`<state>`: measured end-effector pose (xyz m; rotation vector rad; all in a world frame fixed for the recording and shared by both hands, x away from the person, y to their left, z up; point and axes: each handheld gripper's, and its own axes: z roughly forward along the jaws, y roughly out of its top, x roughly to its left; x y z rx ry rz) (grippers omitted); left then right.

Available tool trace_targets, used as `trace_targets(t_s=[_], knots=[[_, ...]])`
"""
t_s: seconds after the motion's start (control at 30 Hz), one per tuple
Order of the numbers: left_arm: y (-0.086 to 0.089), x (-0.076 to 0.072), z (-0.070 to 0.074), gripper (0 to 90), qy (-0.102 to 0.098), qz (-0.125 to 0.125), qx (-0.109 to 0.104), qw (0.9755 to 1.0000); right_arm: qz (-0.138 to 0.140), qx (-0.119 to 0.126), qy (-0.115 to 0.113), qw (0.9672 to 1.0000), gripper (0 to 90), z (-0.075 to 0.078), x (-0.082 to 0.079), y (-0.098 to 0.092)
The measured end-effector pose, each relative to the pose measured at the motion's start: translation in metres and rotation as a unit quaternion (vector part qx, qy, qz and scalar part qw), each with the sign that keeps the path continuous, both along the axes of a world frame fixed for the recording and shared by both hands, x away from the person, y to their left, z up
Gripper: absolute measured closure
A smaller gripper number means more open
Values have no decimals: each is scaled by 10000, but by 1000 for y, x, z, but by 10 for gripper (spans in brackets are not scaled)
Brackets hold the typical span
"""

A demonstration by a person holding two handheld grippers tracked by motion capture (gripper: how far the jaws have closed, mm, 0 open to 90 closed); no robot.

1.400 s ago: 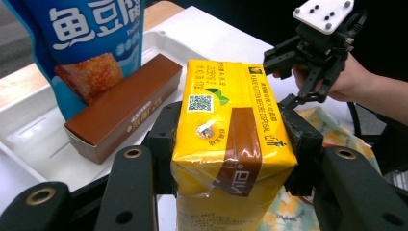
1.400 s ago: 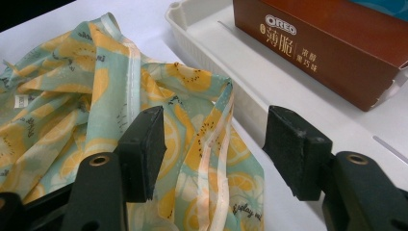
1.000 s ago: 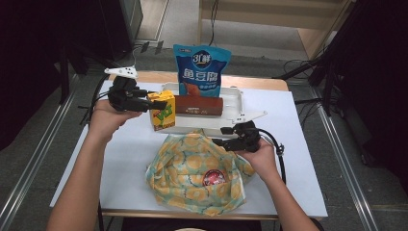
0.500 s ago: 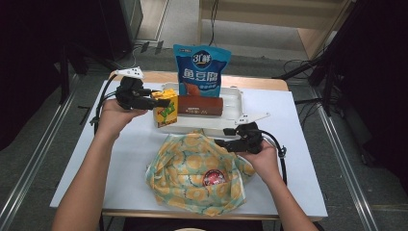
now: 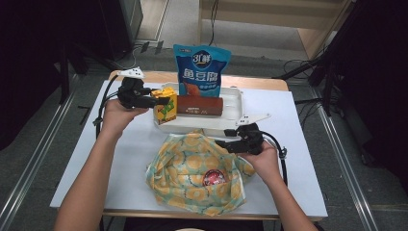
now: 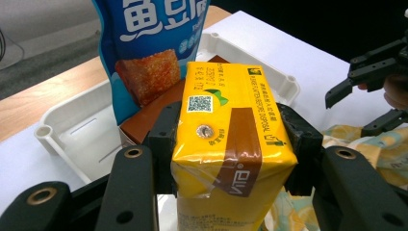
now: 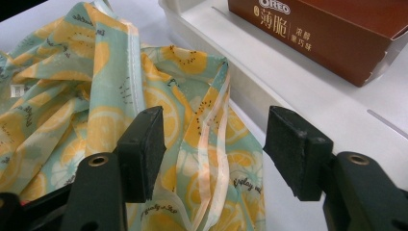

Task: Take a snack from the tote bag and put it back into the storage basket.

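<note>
My left gripper [image 5: 161, 102] is shut on a yellow drink carton [image 5: 164, 109] [image 6: 231, 139], held upright at the left end of the white tray [image 5: 233, 103]. In the tray lies a brown Oreo box [image 5: 199, 105] [image 7: 332, 29], and a blue snack pouch [image 5: 202, 70] [image 6: 144, 43] stands behind it. My right gripper [image 5: 222, 137] [image 7: 216, 144] is open just above the rim of a lemon-print cloth bag [image 5: 197, 178] [image 7: 96, 110], its jaws either side of the bag's striped handle [image 7: 211, 144]. A red round item [image 5: 214, 177] shows inside the bag.
The tray sits at the back middle of the white table [image 5: 120, 159], whose wooden far edge [image 5: 255, 81] runs behind it. Bare tabletop lies to the left and right of the bag. Cables trail from both grippers.
My left gripper has carried the yellow carton a little away from the person and to the right, toward the tray's left end. The right gripper has barely moved beside the bag.
</note>
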<state>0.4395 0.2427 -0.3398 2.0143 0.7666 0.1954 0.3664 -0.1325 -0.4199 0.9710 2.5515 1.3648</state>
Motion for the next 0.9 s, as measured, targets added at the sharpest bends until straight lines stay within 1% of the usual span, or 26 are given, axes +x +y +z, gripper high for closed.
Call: trace_targets(t_s=[0.13, 0.23, 0.3, 0.4, 0.47, 0.5, 0.6, 0.67, 0.77, 0.9], knots=[[-1, 4, -5, 513, -81, -15, 1, 10000, -10, 12, -9, 10000, 405, 0, -1, -1], [-3, 7, -9, 514, -61, -48, -21, 10000, -21, -2, 4, 10000, 404, 0, -2, -2], [-5, 9, -11, 514, -69, -51, 35, 10000, -30, 10, -21, 10000, 404, -1, -2, -2], [-7, 12, -15, 514, -132, -51, 71, 9999, -70, 10, -3, 10000, 404, -1, -3, -4], [-7, 14, -18, 514, -118, -33, 68, 9999, -90, 5, 7, 10000, 404, -1, -4, -6], [-7, 15, -19, 514, -109, -32, 57, 9999, -84, 1, -27, 10000, 405, -1, -4, -6], [-7, 18, -23, 514, -81, -12, 47, 10000, -122, 12, 8, 9999, 404, -1, -5, -8], [-7, 20, -25, 514, -100, 12, 70, 9999, -122, 19, -5, 9999, 404, -2, -6, -10], [-8, 23, -28, 514, -99, 37, 12, 9999, -136, 9, -15, 9999, 404, -2, -7, -11], [-9, 25, -33, 514, -162, -6, 65, 9998, -156, -3, -6, 9999, 403, -2, -8, -13]])
